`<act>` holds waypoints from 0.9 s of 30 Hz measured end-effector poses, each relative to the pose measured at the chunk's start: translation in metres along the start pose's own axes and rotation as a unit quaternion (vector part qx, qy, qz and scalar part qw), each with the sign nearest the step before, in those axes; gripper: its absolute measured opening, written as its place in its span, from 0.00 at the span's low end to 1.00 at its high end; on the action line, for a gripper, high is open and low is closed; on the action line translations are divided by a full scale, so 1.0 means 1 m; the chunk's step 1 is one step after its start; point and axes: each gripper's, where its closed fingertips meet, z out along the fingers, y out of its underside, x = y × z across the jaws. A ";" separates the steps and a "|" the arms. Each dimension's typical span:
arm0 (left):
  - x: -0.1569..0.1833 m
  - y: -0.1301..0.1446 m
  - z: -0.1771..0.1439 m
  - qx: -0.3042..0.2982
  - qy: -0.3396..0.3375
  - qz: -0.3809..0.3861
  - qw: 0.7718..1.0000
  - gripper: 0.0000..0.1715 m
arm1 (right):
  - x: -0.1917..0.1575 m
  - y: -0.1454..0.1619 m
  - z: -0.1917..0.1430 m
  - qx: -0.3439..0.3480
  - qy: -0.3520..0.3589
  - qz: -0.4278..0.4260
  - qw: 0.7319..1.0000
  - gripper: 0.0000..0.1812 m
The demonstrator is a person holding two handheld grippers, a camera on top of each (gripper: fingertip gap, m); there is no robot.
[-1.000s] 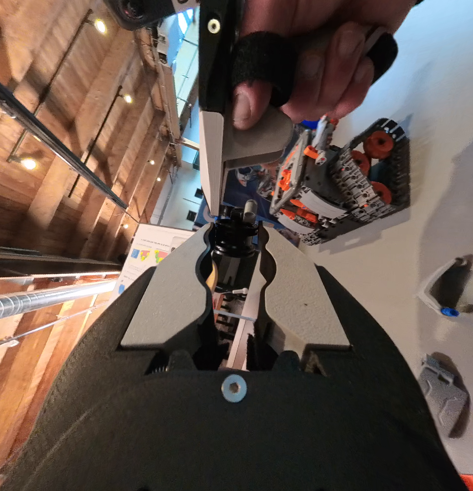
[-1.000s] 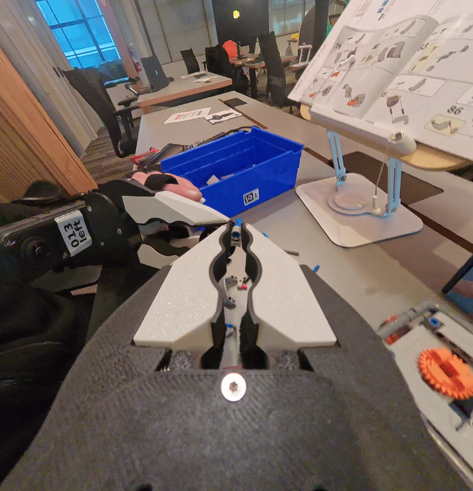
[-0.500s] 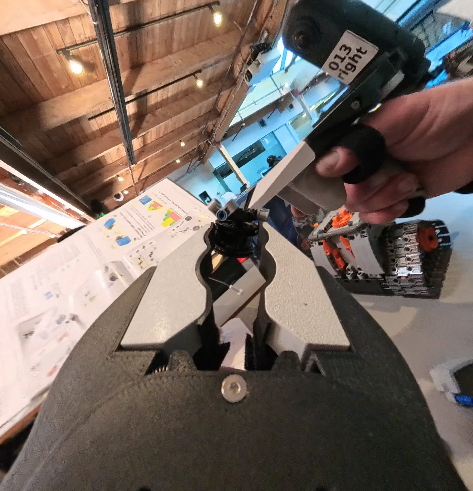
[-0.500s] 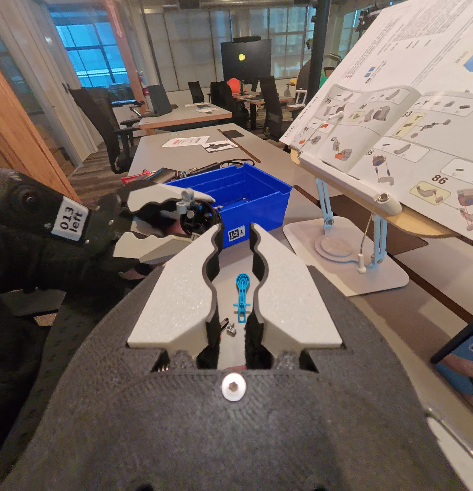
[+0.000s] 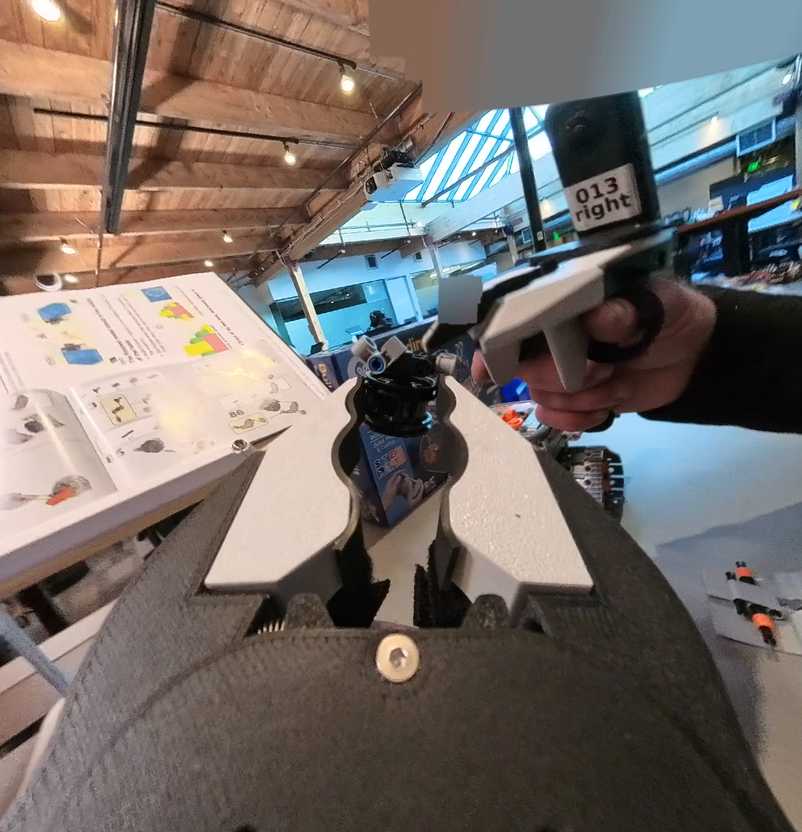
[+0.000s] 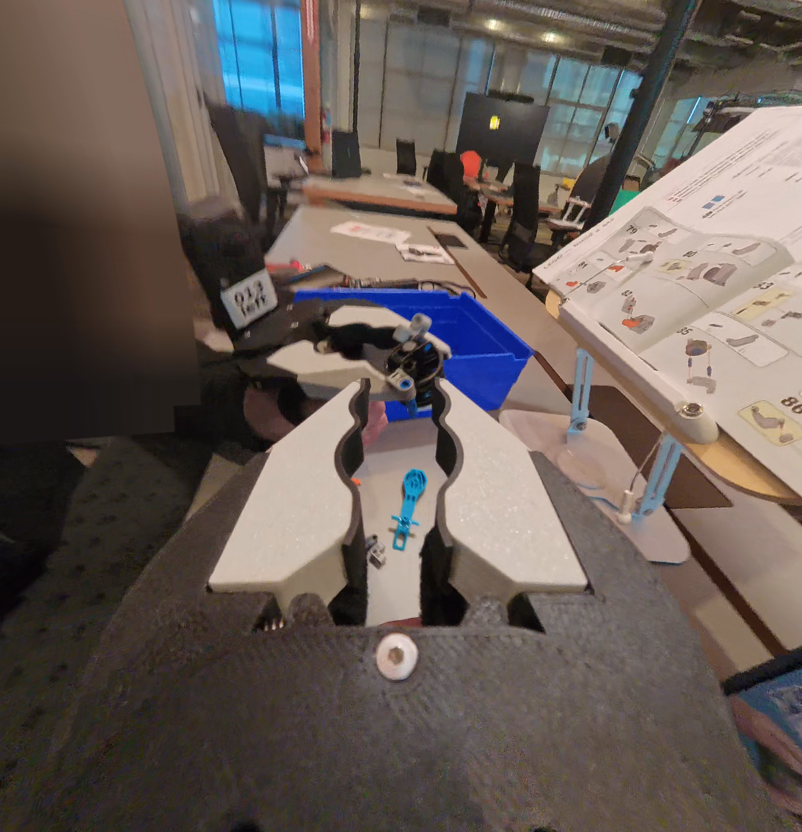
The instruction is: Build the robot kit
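Note:
My left gripper (image 5: 399, 389) is shut on a black round toy-brick assembly (image 5: 401, 396) and holds it up in the air. Grey connectors and a blue pin (image 5: 376, 364) stick out of the assembly's top. My right gripper (image 6: 401, 387) is open and empty, its tips just short of the assembly (image 6: 412, 358). In the left wrist view the right gripper (image 5: 439, 340), held by a hand, points at the assembly from the right. A blue lever-shaped tool (image 6: 408, 508) and a small grey piece (image 6: 376, 548) lie on the table below, seen through the right gripper's gap.
A blue bin (image 6: 475, 355) stands behind the left gripper. An open instruction booklet (image 6: 705, 288) rests on a stand (image 6: 584, 454), also in the left wrist view (image 5: 120, 382). A tracked model (image 5: 590, 472), a blue box (image 5: 399, 477) and grey parts with orange pins (image 5: 759, 603) are on the table. Only a small space, under 4 cm, lies between the two pairs of fingers. The tracked model (image 5: 590, 472) is about 20 cm from both grippers' fingertips.
My right gripper, shut on a small blue pin a second ago, has opened and drawn back. My left gripper has swung level with the assembly still in it.

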 end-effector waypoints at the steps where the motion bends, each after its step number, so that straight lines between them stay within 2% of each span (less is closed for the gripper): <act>1: -0.001 0.000 0.000 0.003 0.005 -0.015 1.000 0.17 | 0.000 0.003 0.002 -0.012 0.011 -0.023 1.000 0.12; 3: 0.001 0.000 0.000 0.007 0.019 -0.035 0.999 0.17 | 0.000 0.002 0.004 -0.012 0.032 -0.051 0.998 0.06; 11: 0.004 -0.001 -0.001 0.006 0.030 -0.029 0.999 0.17 | -0.004 0.003 0.005 -0.015 0.035 -0.083 0.996 0.04; 14: 0.012 -0.005 -0.003 0.009 0.063 -0.043 0.997 0.17 | -0.010 0.000 0.000 -0.009 0.007 -0.082 0.997 0.04; 19: 0.033 -0.001 0.000 -0.010 0.127 -0.063 0.990 0.27 | -0.017 -0.005 -0.014 0.024 -0.060 -0.055 0.996 0.03; 23: 0.042 0.002 0.000 -0.019 0.158 -0.092 0.983 0.33 | -0.023 0.001 -0.013 0.013 -0.087 -0.052 0.995 0.03; 25: 0.046 -0.001 -0.001 -0.014 0.175 -0.111 0.978 0.31 | -0.028 0.006 -0.013 0.006 -0.105 -0.051 0.993 0.03; 27: 0.052 -0.002 -0.004 -0.015 0.196 -0.120 0.973 0.22 | -0.035 0.005 -0.014 0.013 -0.129 -0.045 0.991 0.03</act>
